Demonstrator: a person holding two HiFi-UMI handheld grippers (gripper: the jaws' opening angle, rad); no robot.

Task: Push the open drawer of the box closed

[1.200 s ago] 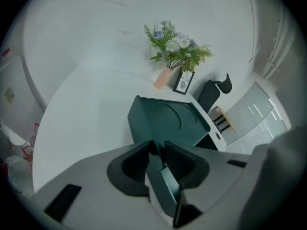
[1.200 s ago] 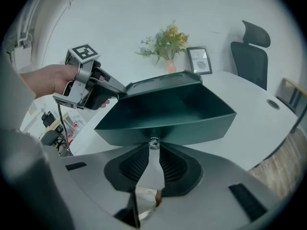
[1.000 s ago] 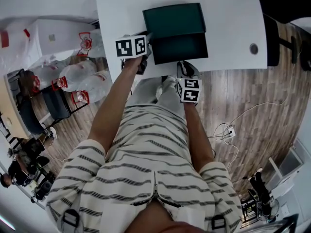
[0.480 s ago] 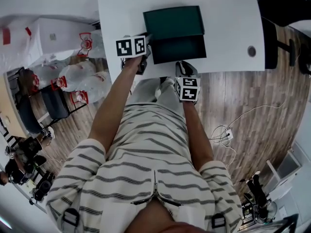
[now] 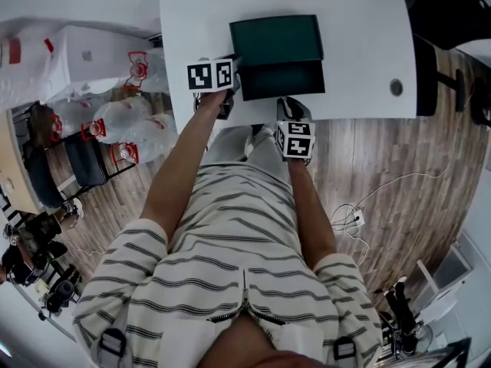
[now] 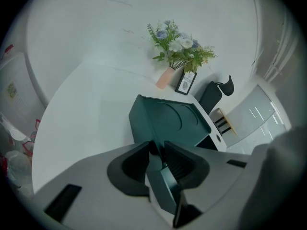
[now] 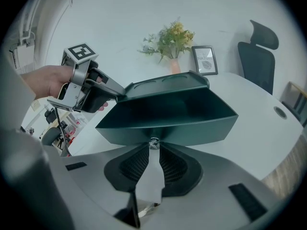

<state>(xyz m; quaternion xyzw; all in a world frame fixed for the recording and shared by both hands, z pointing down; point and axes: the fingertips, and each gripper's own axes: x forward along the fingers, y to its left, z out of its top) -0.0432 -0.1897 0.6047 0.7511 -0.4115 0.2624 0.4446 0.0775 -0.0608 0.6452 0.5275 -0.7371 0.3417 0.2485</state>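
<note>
Jaws clamp: right gripper point(image 7: 153, 146) on the drawer's point(image 7: 168, 121) shiny knob point(image 7: 154, 141), left gripper point(image 6: 159, 151) on the matte green box point(image 6: 168, 119).

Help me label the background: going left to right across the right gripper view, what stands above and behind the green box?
left gripper → vase of flowers → framed picture → office chair

The box point(image 5: 276, 41) and its drawer point(image 5: 282, 79) looked like dark green plastic, smooth with a dull sheen. The drawer's small knob point(image 7: 153, 143) was shiny metal. The table point(image 5: 360, 21) was smooth matt white, the floor point(image 5: 383, 167) wood-grain planks. The right gripper point(image 7: 153, 147) had a matt grey plastic shell and dark ribbed pads point(image 7: 134, 165). The shirt point(image 5: 230, 236) was striped cloth.
</note>
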